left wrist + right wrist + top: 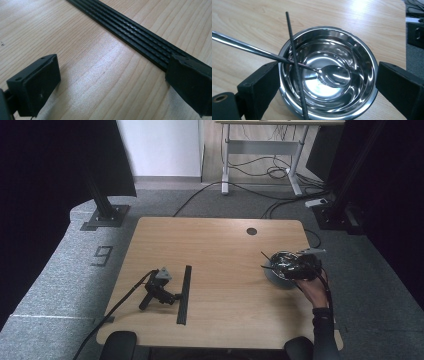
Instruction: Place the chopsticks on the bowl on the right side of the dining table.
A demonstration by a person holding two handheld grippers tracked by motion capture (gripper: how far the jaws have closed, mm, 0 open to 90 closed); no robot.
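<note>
The high view is dim and a bit soft, with near-black drapes at left and right and a brighter wall far off. The table (220, 245) is evenly lit from above, shadows faint. In the left gripper view a pale sheen lies on the wood beside the strip (130, 32). In the right gripper view the bowl (362, 50) throws hard mirror glare, and a white hotspot burns the far tabletop
</note>
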